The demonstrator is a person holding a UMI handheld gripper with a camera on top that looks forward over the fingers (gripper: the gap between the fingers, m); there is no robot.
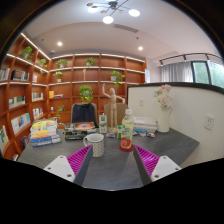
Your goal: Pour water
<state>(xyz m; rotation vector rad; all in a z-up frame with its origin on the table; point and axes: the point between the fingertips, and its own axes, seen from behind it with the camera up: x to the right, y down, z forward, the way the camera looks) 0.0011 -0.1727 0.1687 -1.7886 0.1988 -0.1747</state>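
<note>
My claw [104, 160] hangs above the near part of the grey table [110, 172] with its two fingers spread wide apart, the magenta pads [79, 159] facing each other and nothing held between them. So I judge the pouring has not begun: I have no vessel in my grasp, and nothing in view is tilted. Just ahead of the fingers, near the middle of the table, stands a pale cup [97, 145], upright, which I take to be either the thing to fill or the thing to lift. A little to its right stands a bottle with a reddish label [126, 134], also upright and apart from the cup. Farther back there are more small bottles and boxes that I cannot tell apart. On the far left lies a stack of books [44, 138], with wooden shelves [25, 85] behind. What is left, as I see it, is the whole job: reach in, close on a vessel, lift, tip it over the other, and set it down.
</note>
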